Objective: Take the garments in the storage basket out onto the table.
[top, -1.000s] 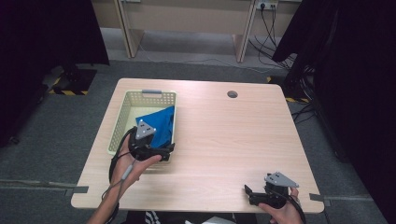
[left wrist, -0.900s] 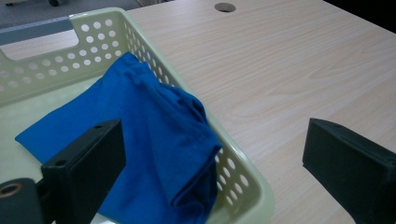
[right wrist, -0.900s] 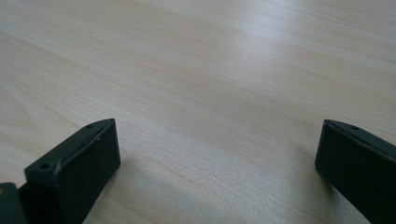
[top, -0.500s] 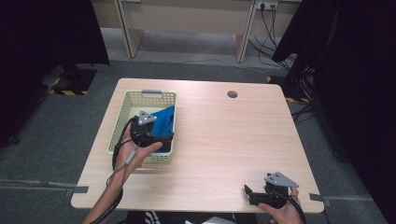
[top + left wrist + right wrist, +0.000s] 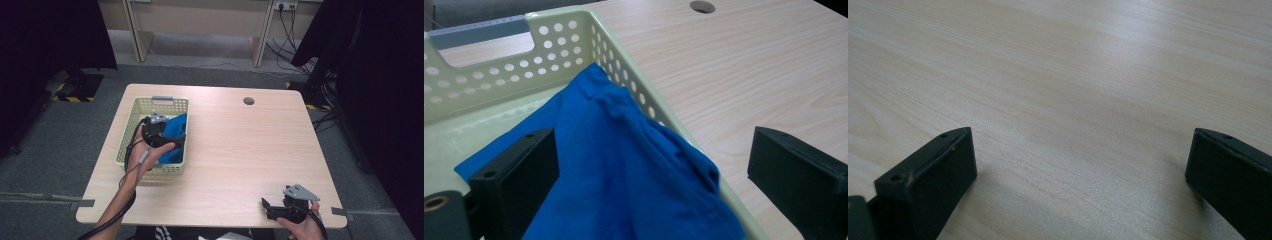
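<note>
Between the spread jaws of the left gripper [image 5: 651, 170], nothing is clamped: blue cloth [image 5: 624, 170] lies under the gap, one jaw over the basket's floor and the other out past its wall, above the table [image 5: 744, 65]. That straddle reads as the gripper lining up to pinch the fabric where it humps against the wall. The cloth sits inside the pale green basket [image 5: 131, 127], bunched toward the side nearer the table's middle, with one edge riding up onto the rim.

Well away from the basket, at the table's near edge on the person's right, the right gripper [image 5: 272, 209] rests low over bare wood with its jaws wide apart and holding nothing, apparently parked while the left hand works.

From the left gripper view comes the cloth's folds and its climb up the perforated wall, detail the high view blurs into a blue patch. From the high view comes how far apart the two grippers stand, and that the left one hangs over the basket's middle.
</note>
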{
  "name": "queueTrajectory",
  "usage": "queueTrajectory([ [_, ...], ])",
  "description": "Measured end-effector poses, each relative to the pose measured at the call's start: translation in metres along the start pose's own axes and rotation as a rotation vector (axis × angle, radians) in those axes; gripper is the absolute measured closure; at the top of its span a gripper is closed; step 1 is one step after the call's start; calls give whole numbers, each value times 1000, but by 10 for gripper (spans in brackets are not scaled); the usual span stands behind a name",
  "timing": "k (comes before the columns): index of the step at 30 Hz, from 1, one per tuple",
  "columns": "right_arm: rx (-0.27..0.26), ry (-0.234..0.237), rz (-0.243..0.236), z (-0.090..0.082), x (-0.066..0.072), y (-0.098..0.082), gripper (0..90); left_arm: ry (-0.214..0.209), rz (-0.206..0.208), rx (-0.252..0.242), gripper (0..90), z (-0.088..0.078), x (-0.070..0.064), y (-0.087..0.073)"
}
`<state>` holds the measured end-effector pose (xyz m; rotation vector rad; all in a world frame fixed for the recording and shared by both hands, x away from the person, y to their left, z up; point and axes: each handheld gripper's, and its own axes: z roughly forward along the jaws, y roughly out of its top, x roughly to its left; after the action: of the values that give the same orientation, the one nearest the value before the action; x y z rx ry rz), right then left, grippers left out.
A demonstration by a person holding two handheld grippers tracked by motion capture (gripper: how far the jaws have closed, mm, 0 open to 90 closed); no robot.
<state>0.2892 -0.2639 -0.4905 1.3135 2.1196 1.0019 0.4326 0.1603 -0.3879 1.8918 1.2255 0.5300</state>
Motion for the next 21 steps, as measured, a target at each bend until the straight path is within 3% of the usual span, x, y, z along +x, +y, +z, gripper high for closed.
queueTrajectory([
  [12,-1,1,-1,0,0,0,2,9,-7,15,53,19,5,11],
  [21,-1,1,-2,0,0,0,3,42,-23,30,53,36,16,11],
])
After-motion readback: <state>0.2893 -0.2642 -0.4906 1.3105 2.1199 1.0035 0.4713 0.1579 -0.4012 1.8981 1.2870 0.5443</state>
